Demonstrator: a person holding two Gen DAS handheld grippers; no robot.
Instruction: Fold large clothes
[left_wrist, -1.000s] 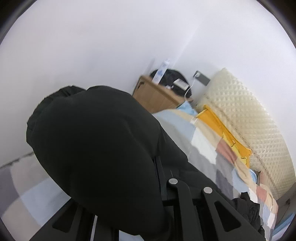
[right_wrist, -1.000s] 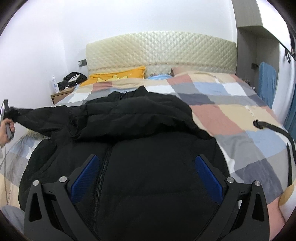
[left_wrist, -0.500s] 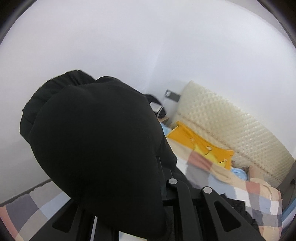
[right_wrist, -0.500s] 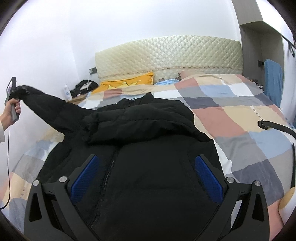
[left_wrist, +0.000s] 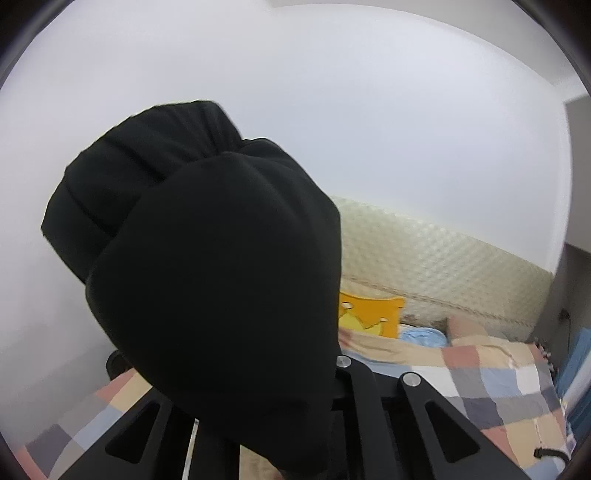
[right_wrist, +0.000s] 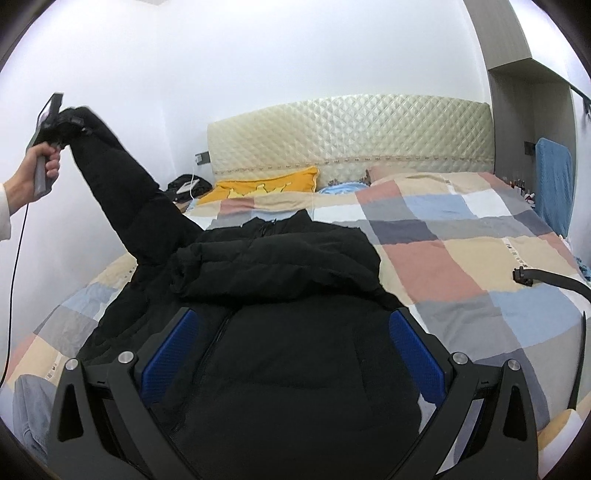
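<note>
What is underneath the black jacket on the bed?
The patchwork quilt shows all around the black jacket; whatever lies directly beneath its body is covered, so it cannot be seen.

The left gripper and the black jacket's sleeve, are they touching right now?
Touching. The right wrist view shows the left gripper clamped on the cuff of the black jacket's sleeve, lifting it off the bed.

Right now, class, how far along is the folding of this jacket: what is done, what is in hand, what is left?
Done: the jacket lies front up on the bed, one sleeve already across the chest. In hand: the left gripper holds the other sleeve's cuff raised beside the bed. Left: lay that sleeve over, then fold the body; the right gripper hangs open above it.
</note>
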